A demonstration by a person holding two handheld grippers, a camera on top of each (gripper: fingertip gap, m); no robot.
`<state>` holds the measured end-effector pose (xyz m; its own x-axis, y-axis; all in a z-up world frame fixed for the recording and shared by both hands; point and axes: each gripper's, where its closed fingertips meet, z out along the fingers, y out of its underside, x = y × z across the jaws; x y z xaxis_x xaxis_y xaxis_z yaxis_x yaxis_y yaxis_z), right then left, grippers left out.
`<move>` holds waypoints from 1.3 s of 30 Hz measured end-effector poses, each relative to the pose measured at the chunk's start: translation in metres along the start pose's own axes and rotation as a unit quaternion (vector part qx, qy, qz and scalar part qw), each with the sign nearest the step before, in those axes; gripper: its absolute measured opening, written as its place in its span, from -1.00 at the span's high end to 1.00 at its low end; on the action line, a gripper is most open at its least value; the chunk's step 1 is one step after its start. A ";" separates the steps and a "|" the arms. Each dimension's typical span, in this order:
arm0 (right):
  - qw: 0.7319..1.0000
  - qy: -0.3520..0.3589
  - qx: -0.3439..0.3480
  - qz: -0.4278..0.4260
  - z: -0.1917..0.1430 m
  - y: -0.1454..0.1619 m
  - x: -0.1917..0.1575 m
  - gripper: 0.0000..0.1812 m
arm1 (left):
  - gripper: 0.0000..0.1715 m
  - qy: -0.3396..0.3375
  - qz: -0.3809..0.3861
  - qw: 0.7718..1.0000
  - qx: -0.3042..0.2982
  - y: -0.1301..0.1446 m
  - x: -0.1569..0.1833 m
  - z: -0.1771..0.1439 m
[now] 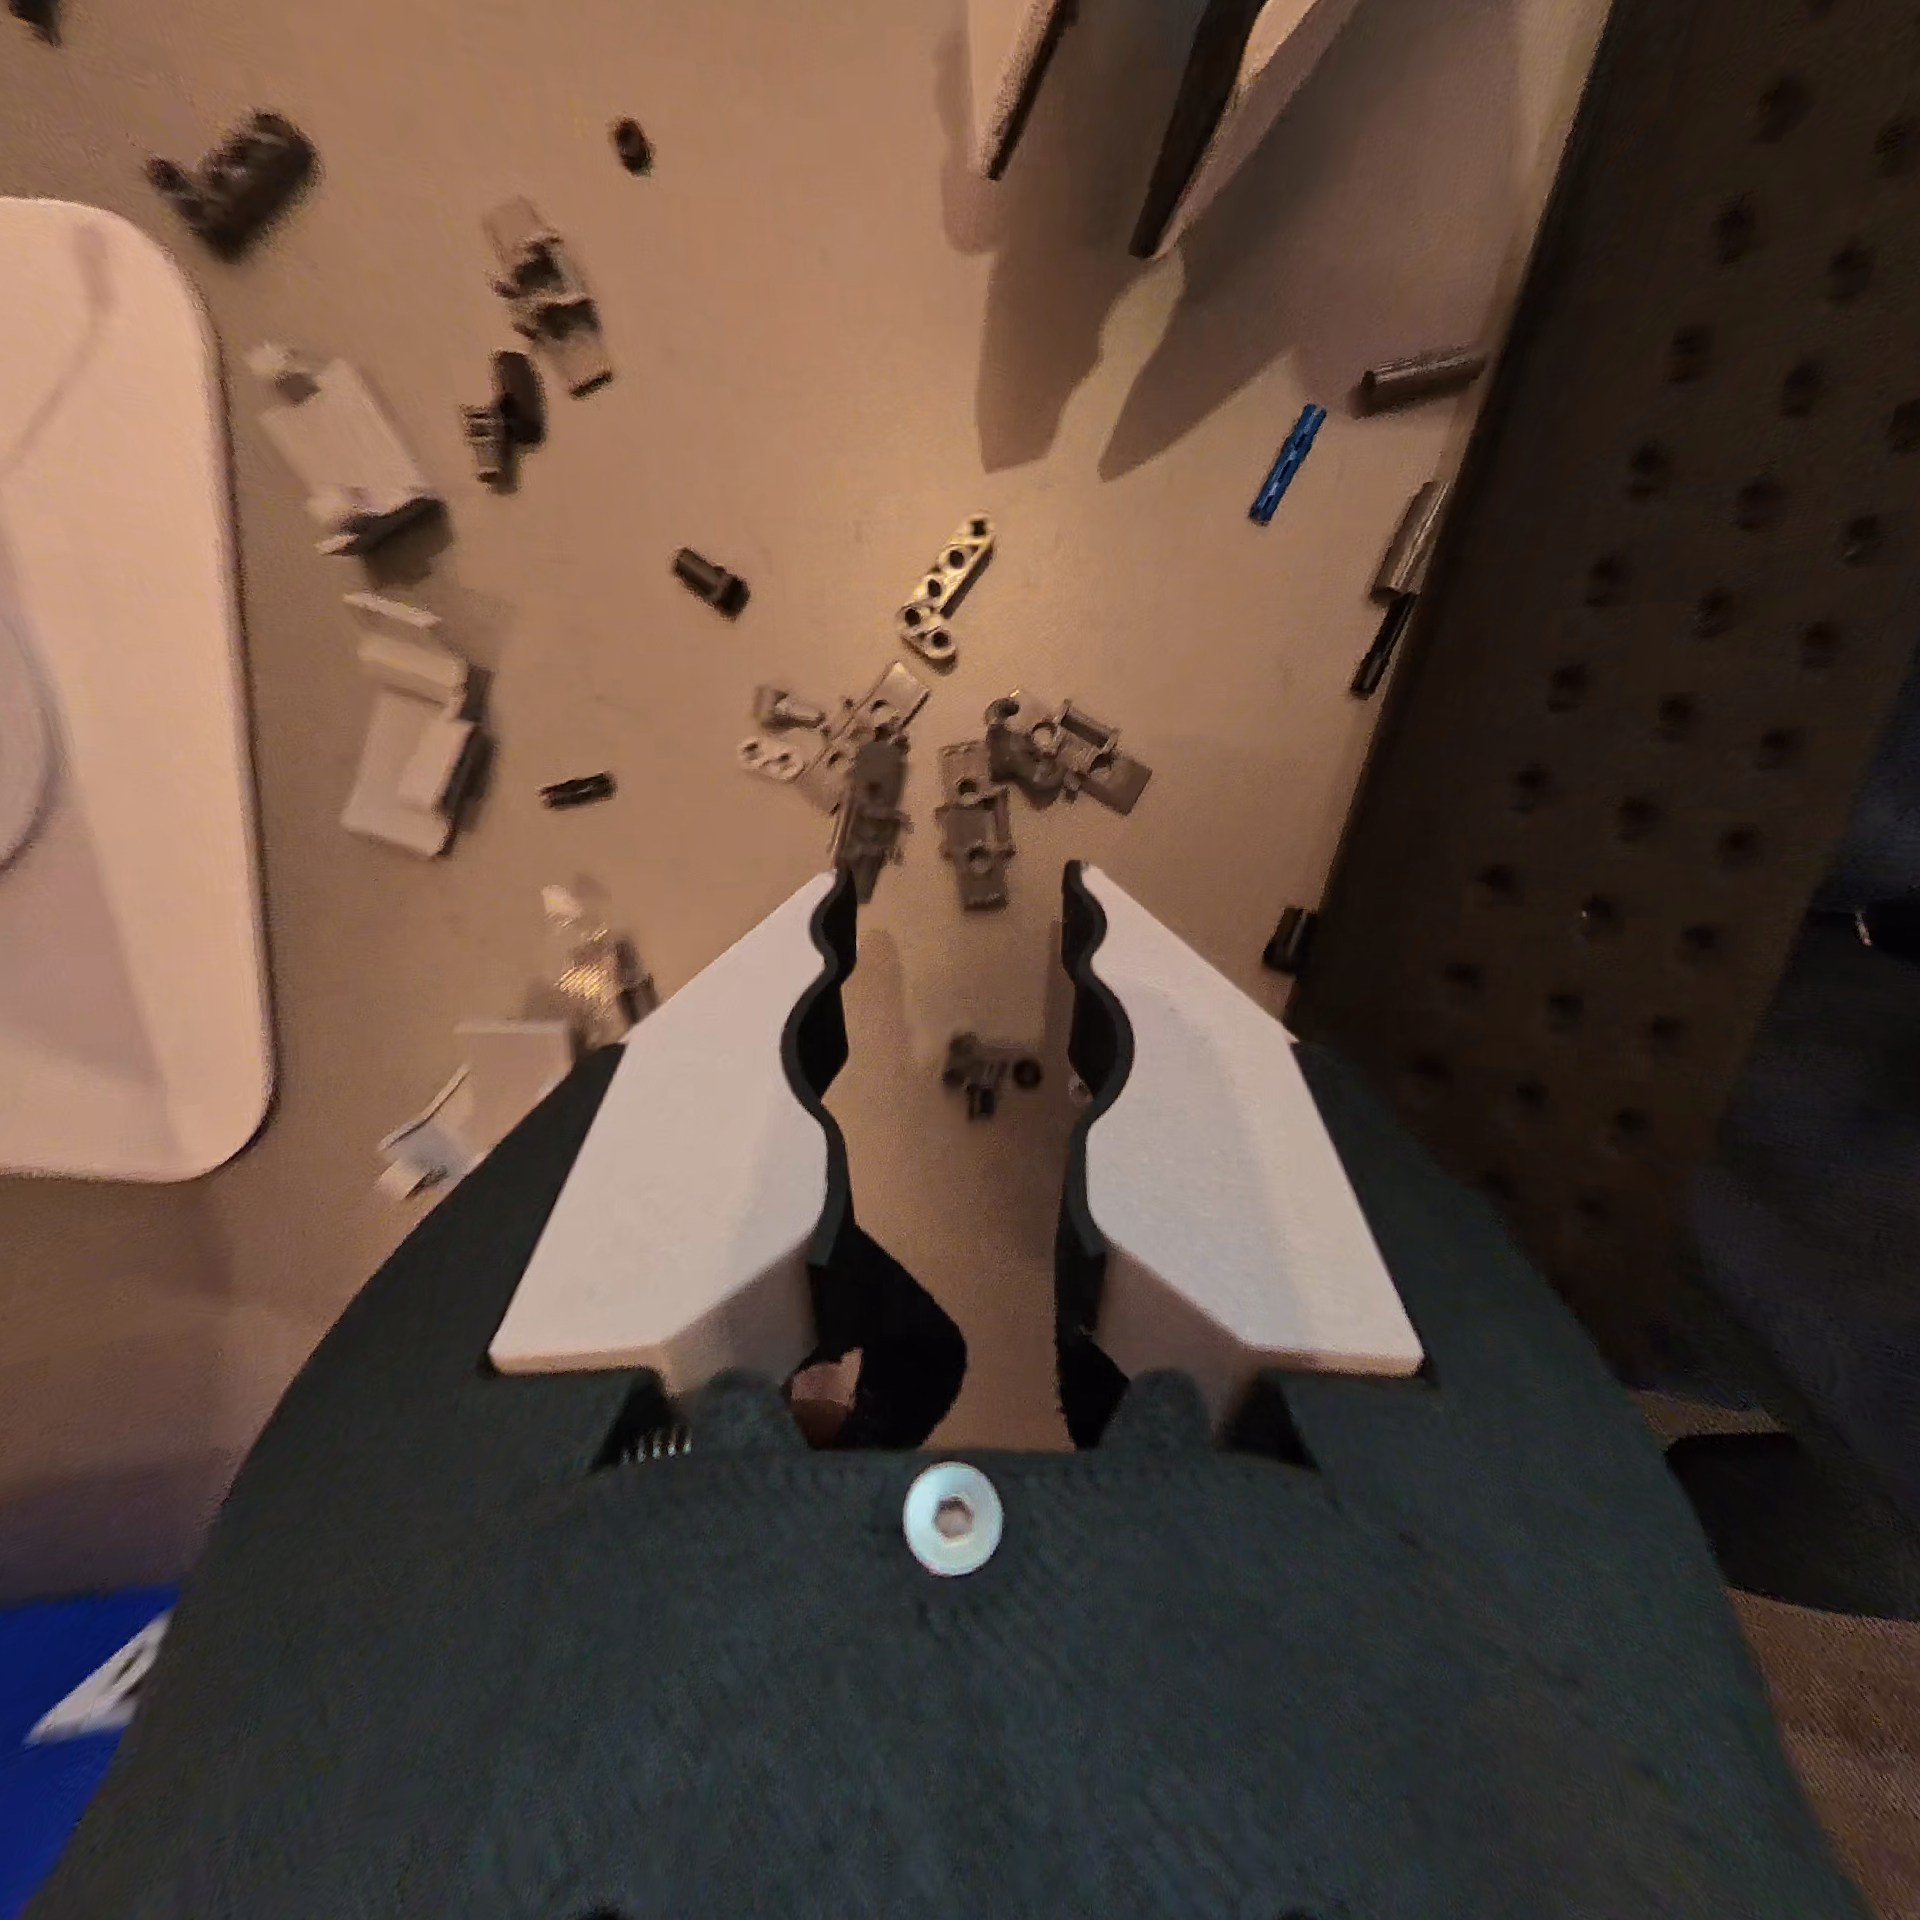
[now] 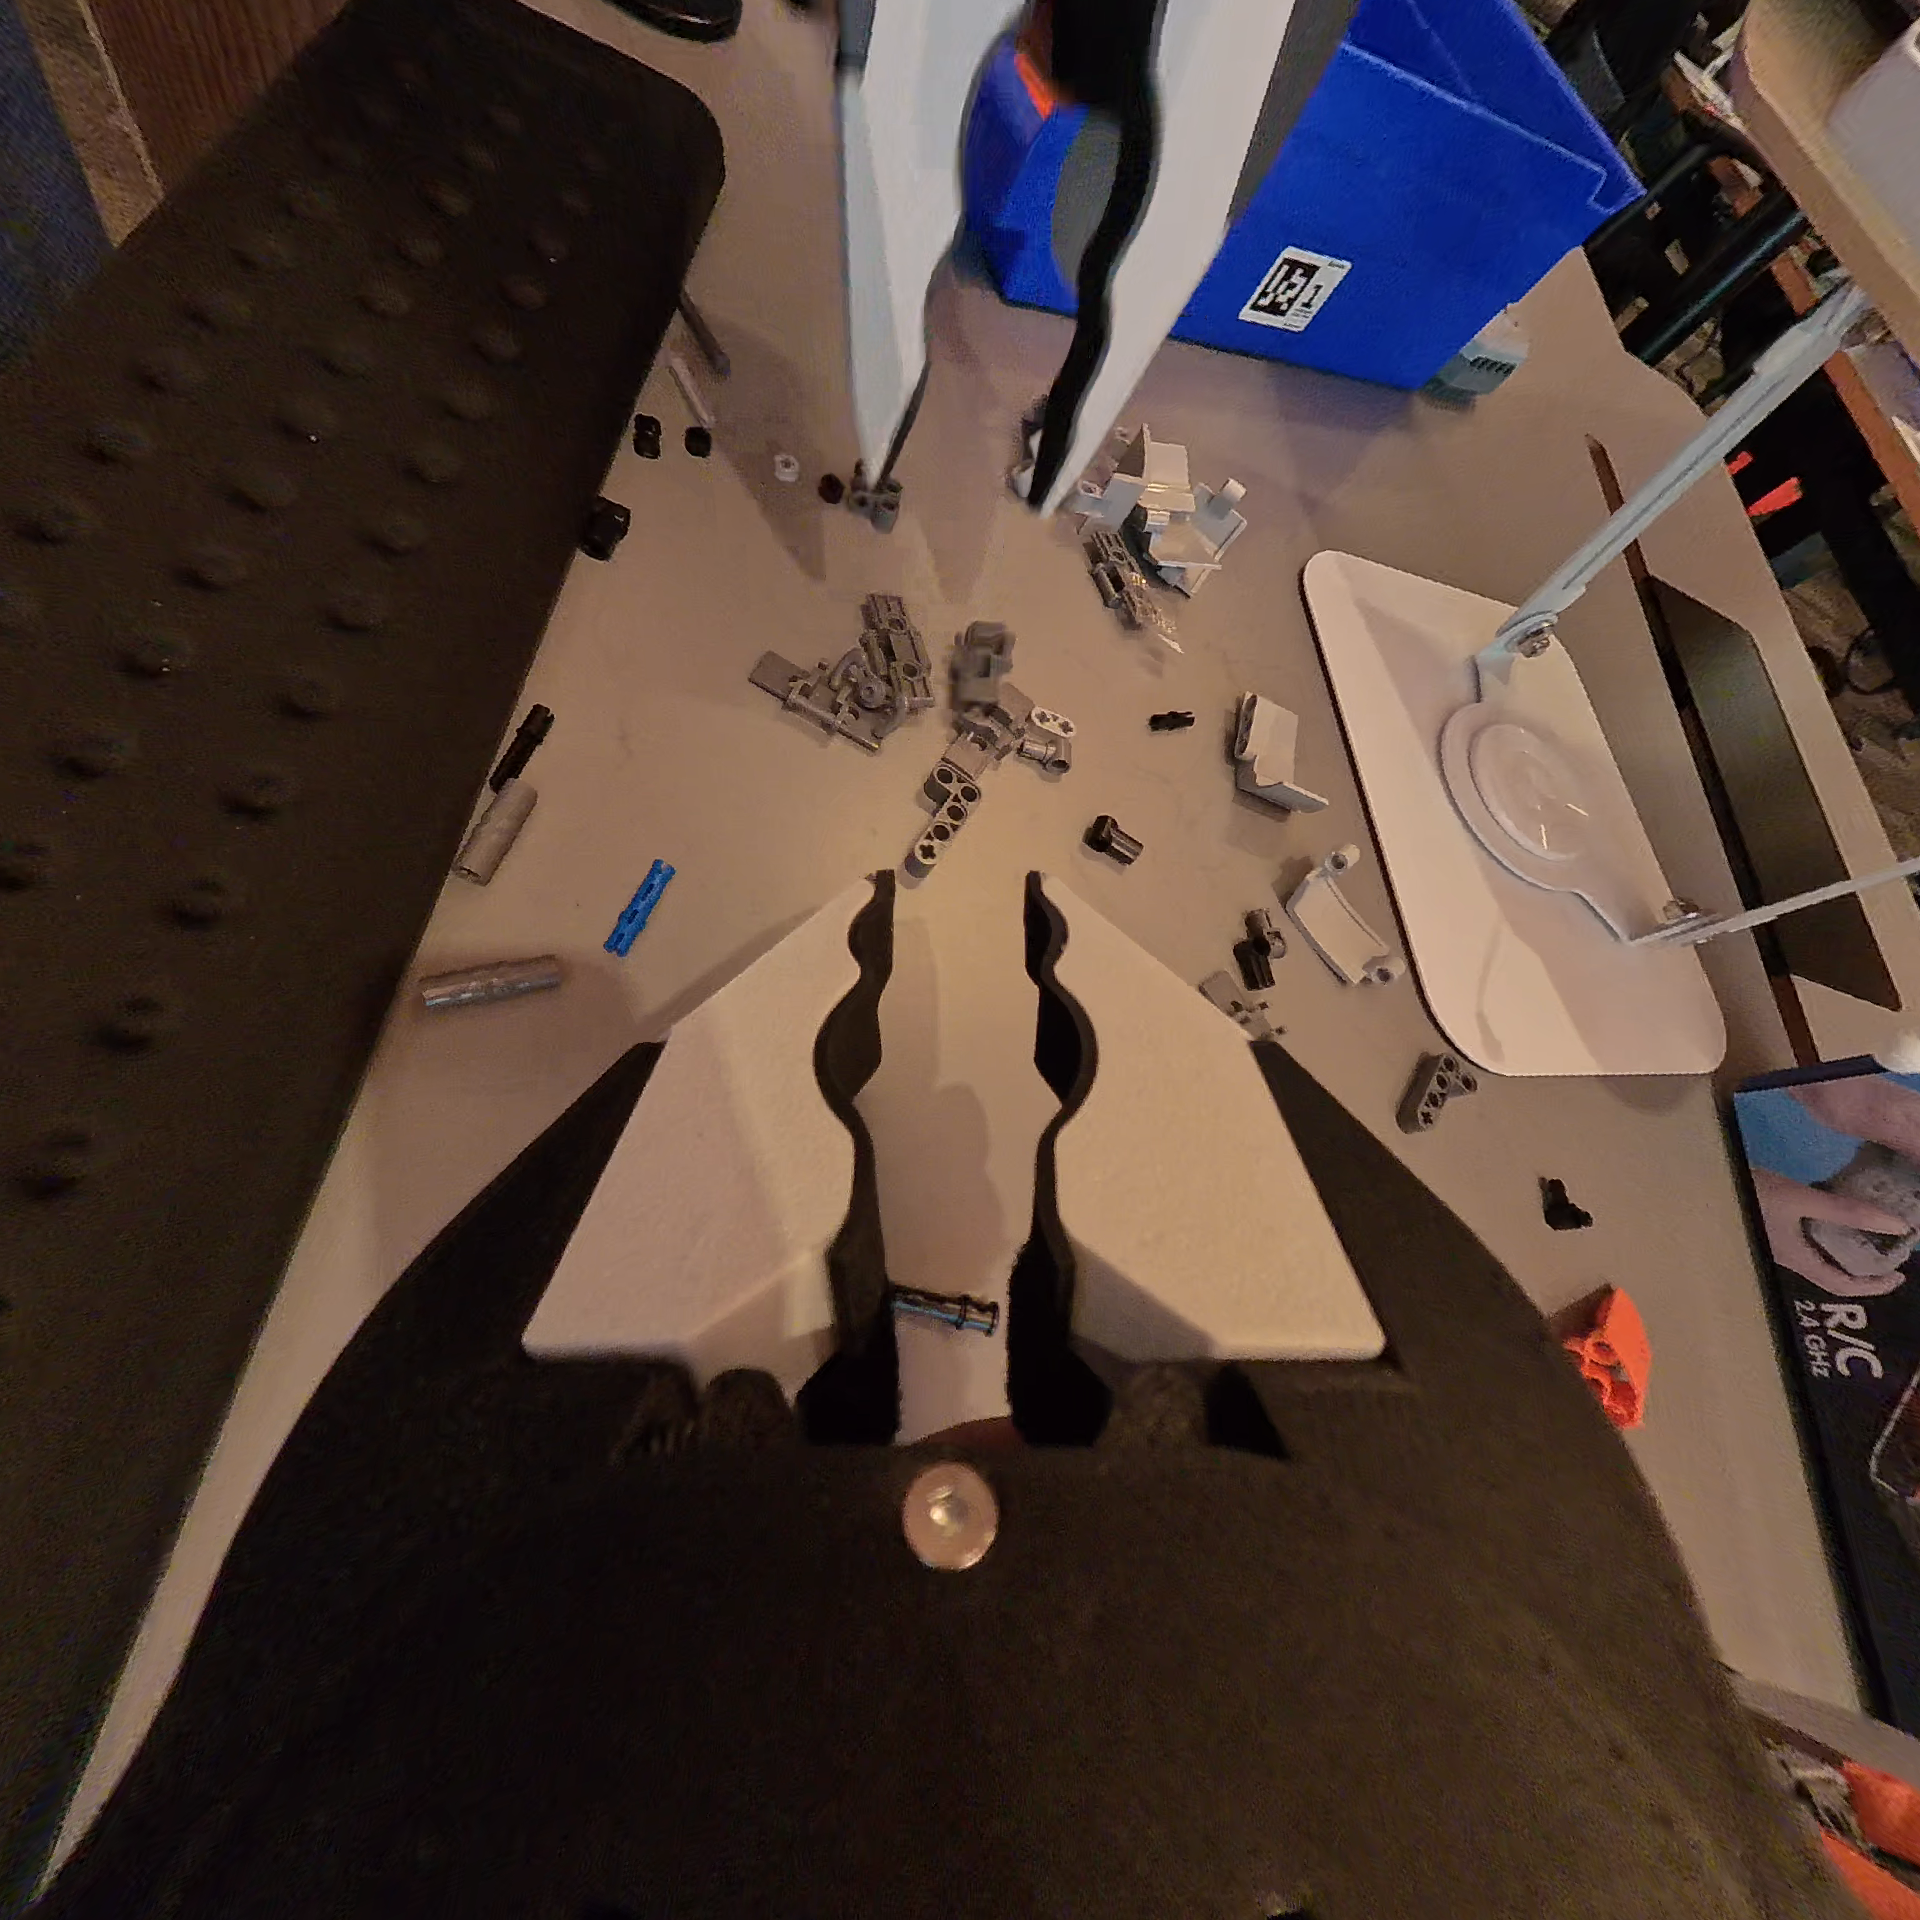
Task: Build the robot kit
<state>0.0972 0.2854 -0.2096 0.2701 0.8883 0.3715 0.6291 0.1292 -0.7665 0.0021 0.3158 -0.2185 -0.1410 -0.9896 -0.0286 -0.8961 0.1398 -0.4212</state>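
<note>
The beige surface [image 2: 1039, 416] carries scattered small plastic construction pieces. A cluster of grey linked beams and connectors [image 2: 862, 681] lies near the centre; in the left wrist view the same kind of grey cluster [image 1: 873, 758] sits beside a light grey perforated flat beam [image 1: 945, 587]. A short blue axle-like pin [image 2: 639, 906] lies near a grey cylindrical tube [image 2: 488, 982]. A black perforated panel [image 2: 260, 520] runs along one edge of the surface. A white rounded rectangular tray [image 2: 1382, 665] holds a white disc-shaped stand base [image 2: 1527, 800]. A blue plastic bin [image 2: 1403, 208] bears a square printed marker. A printed box [image 2: 1829, 1299] and an orange plastic piece [image 2: 1610, 1351] lie at the near corner.
</note>
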 end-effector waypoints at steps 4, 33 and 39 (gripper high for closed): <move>1.000 0.010 0.007 0.008 -0.005 -0.001 0.005 0.75 | 0.63 -0.060 -0.021 0.998 0.029 0.013 -0.034 -0.080; 0.999 -0.003 -0.012 0.033 0.003 0.018 0.006 0.75 | 0.79 -0.110 -0.224 0.965 -0.079 0.242 -0.216 -0.067; 0.999 -0.001 -0.013 0.035 0.002 0.019 0.008 0.75 | 0.79 -0.121 -0.218 0.967 -0.050 0.232 -0.217 -0.074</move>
<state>0.1099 0.2956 -0.2221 0.3127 0.8957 0.3163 0.6269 0.0556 -0.7771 -0.2061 0.5650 -0.2424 0.3505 -0.9327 -0.0849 -0.8867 -0.3012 -0.3509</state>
